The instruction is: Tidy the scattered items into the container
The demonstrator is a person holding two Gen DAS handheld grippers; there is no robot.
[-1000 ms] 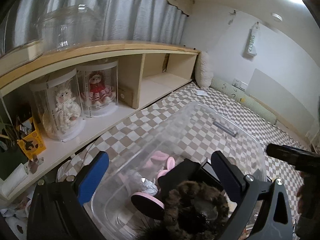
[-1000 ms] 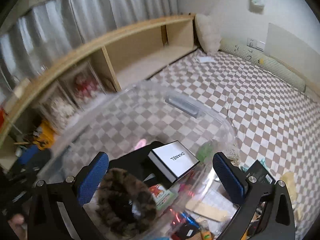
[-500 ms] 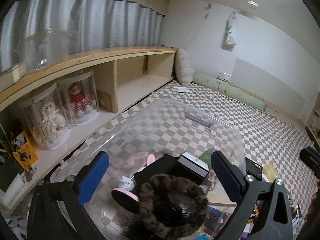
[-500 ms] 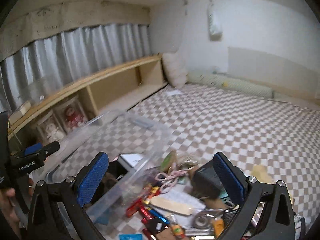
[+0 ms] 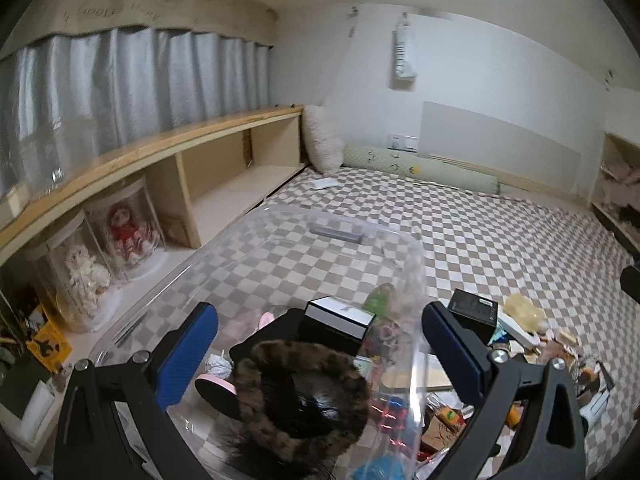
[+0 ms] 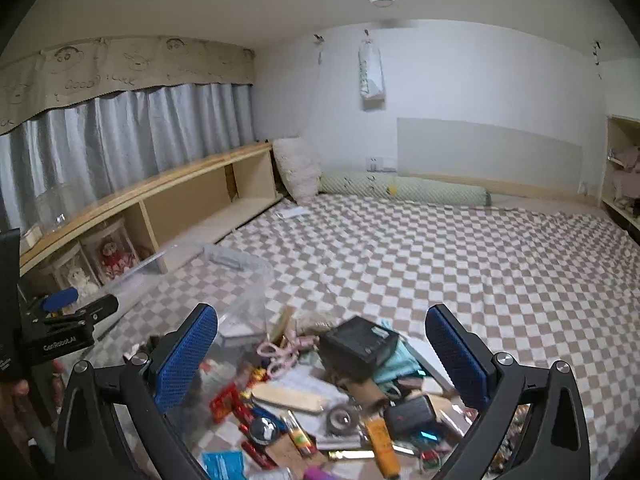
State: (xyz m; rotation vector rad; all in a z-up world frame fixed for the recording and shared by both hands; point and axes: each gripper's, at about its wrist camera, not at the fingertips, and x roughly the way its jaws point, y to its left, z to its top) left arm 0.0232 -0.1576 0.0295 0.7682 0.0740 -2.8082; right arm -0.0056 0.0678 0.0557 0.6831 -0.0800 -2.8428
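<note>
A clear plastic container (image 5: pixel 280 240) stands on the checkered bed. Inside it lie a brown furry ring (image 5: pixel 300 396), a black-and-white box (image 5: pixel 340 318) and a pink round item (image 5: pixel 216 388). My left gripper (image 5: pixel 320 356) is open and empty above the container. My right gripper (image 6: pixel 320 356) is open and empty above a pile of scattered items: a black box (image 6: pixel 360 344), pink scissors (image 6: pixel 280 352), a wooden stick (image 6: pixel 288 396), a tape roll (image 6: pixel 340 418) and an orange tube (image 6: pixel 382 444). The container's corner (image 6: pixel 240 276) shows left of the pile.
A wooden shelf (image 5: pixel 180 168) runs along the left wall with two doll jars (image 5: pixel 120 232) under it. A fluffy pillow (image 6: pixel 298 172) and a green bolster (image 6: pixel 404 188) lie at the far wall. The checkered bedspread (image 6: pixel 460 264) stretches to the right.
The right gripper has lifted out of the container and swung right over the scattered pile. The left gripper has tilted up and turned right; the furry ring stays in the container.
</note>
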